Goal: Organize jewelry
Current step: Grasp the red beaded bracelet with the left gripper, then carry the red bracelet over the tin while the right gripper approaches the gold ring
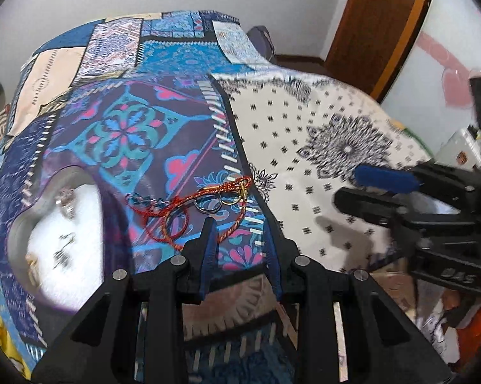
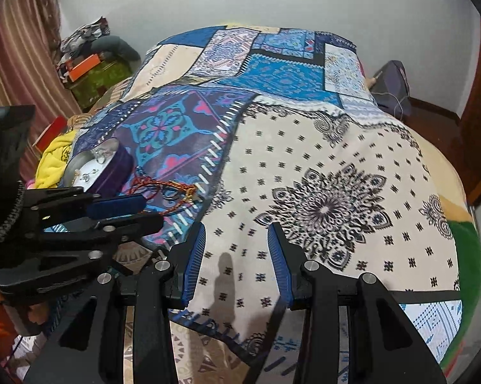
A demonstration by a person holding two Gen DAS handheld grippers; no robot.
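Patchwork bedspread [image 1: 163, 128] covered the bed. I saw left tongs [image 1: 240, 227] parted, empty, over the red cord bracelets and rings [image 1: 205, 204] beside the round jewelry tin [image 1: 58, 224]; right tongs [image 2: 237, 233] parted, empty.

A patchwork bedspread [image 2: 272, 64] in blue, purple and cream covers the bed, and on its near part lies a cream cloth [image 2: 320, 172] with black flower prints. At the left of the bed a yellow cloth [image 2: 53, 160] is bunched up. Further left stands a green box [image 2: 96, 80] with an orange box [image 2: 85, 65] on top. A striped curtain [image 2: 19, 51] hangs beside them. A brown wooden door [image 1: 378, 16] stands at the right.
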